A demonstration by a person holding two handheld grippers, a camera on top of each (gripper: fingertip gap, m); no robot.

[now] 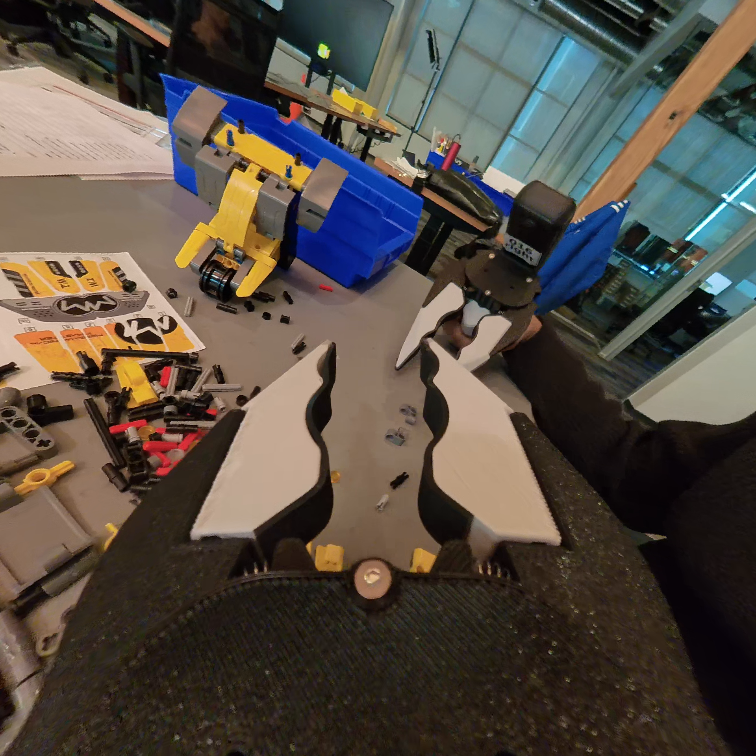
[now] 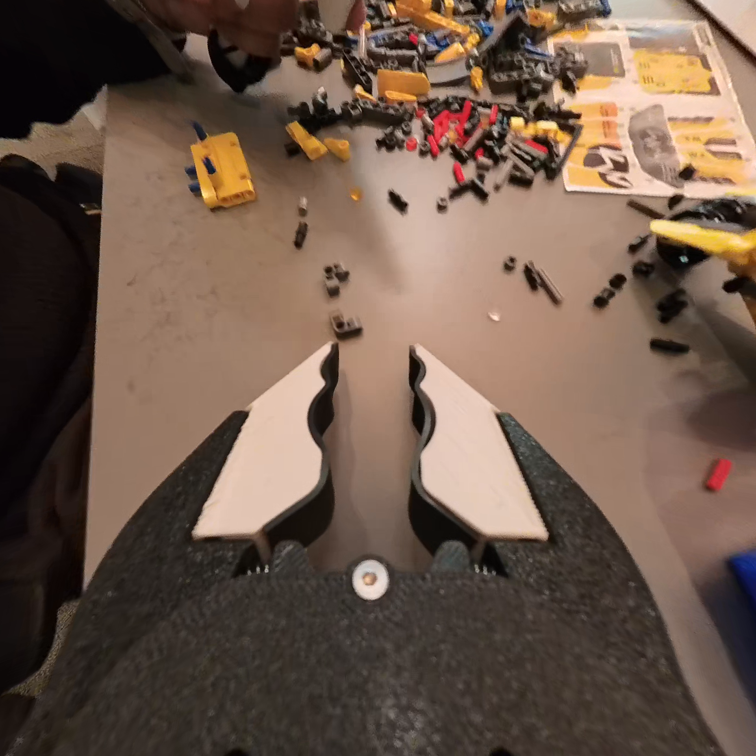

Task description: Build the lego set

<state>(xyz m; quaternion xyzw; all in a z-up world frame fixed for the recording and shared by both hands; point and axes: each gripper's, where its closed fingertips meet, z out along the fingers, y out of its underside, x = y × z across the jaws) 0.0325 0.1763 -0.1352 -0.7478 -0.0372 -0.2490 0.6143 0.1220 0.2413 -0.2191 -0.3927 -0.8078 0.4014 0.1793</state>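
Upright, yellow-and-grey lego model (image 1: 249,204) against blue bin (image 1: 360,229), left tool (image 1: 378,352) apart, right tool (image 2: 373,347) apart, both empty.

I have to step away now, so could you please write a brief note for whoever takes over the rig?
Left tool: open, empty, above the grey table.
Right tool: open, empty, just short of a small dark grey connector piece.
Done: the yellow-and-grey partly built model leans against the blue plastic bin.
Left: the pile of loose black, red and grey pins, the yellow block with blue pins and the sticker sheet are unused.
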